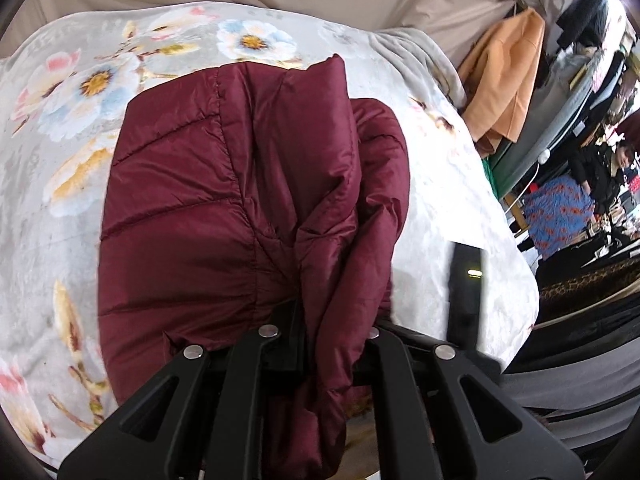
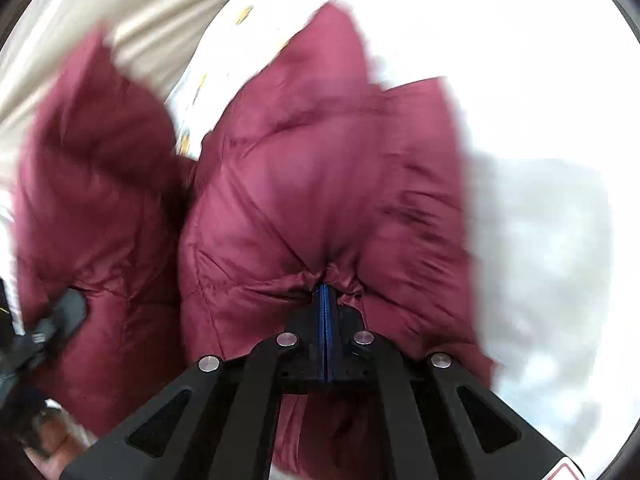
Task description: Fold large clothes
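Both tools pinched on the maroon jacket [image 1: 240, 200]: left tool [image 1: 320, 320], right tool [image 2: 326, 304]; bunched, partly doubled over the flowered blanket [image 1: 60, 100]; fold looks midway; flattening, squaring left.

No readable text, label, brand, number or sign anywhere.

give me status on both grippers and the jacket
Left gripper shut on maroon jacket. Right gripper shut on it too. Jacket over floral blanket. Nothing in the way.
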Available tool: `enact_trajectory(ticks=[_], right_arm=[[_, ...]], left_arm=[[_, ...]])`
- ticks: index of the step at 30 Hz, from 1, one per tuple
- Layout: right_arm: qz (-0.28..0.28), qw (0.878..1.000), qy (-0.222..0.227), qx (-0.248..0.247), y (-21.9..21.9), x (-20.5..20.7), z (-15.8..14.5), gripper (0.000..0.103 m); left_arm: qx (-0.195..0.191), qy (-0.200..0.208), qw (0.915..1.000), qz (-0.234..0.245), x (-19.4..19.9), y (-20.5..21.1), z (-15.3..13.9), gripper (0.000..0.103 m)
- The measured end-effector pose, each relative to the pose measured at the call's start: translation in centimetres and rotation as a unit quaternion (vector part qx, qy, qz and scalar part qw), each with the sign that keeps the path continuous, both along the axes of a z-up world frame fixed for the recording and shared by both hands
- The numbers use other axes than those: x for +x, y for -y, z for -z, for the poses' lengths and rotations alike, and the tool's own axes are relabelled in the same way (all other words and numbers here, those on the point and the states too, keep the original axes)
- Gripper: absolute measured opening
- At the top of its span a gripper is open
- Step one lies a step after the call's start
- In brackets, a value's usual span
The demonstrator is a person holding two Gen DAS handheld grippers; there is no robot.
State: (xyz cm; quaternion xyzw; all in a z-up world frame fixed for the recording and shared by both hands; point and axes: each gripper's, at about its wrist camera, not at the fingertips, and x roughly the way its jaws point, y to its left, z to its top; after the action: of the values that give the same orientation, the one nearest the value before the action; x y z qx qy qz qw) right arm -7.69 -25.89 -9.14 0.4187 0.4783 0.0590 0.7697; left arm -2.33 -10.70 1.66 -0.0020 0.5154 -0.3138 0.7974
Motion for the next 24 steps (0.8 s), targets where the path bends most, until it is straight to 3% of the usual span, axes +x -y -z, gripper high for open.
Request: enact_trajectory(ticks=[6,8,10,14,16,17,19,22,23,24], right_arm=[[-0.01,0.999,0.006,0.041,0.8,0.4,1.2,0.0],[0.006,0.998,-0.007,0.065,4.3,-1.9,1.2,0.0],[0.042,0.993,-0.005,0.112,7.5,-5.2,1.1,0.0],[0.07,0.993,0.014,0.09,11.3,-10.4,-1.4,0.0],[0.073,0.996,0.017,0.056,12.3,-11.9,-3.4,0.014],[0.073,0.996,0.021,0.039,12.8,-12.5,-4.4,0.014],[0.07,0.997,0.031,0.017,13.3,-13.1,-6.2,0.014],[0.059,0.997,0.049,-0.027,14.7,-13.7,-8.5,0.014],[0.052,0.996,0.059,-0.038,14.2,-13.4,-9.2,0.014],[0.047,0.995,0.069,-0.049,12.3,-10.1,-9.7,0.015]], left_arm=[[0.032,0.014,0.9986,0.04,-1.5,6.2,2.2,0.008],[0.023,0.008,0.9992,0.031,-1.2,7.3,3.4,0.016],[0.028,-0.011,0.9992,0.027,-1.0,8.0,4.4,0.013],[0.06,-0.018,0.9979,0.014,-1.1,8.9,7.5,0.013],[0.072,-0.01,0.9973,0.011,-1.3,9.1,8.4,0.015],[0.083,0.0,0.9965,0.011,-1.5,9.5,8.9,0.016],[0.09,0.014,0.9957,0.018,-1.7,9.9,9.2,0.021],[0.065,0.006,0.9975,0.025,-2.4,9.5,7.7,0.04],[0.046,-0.005,0.9987,0.022,-2.7,8.8,6.5,0.05],[0.022,-0.011,0.9995,0.017,-3.0,7.9,5.1,0.06]])
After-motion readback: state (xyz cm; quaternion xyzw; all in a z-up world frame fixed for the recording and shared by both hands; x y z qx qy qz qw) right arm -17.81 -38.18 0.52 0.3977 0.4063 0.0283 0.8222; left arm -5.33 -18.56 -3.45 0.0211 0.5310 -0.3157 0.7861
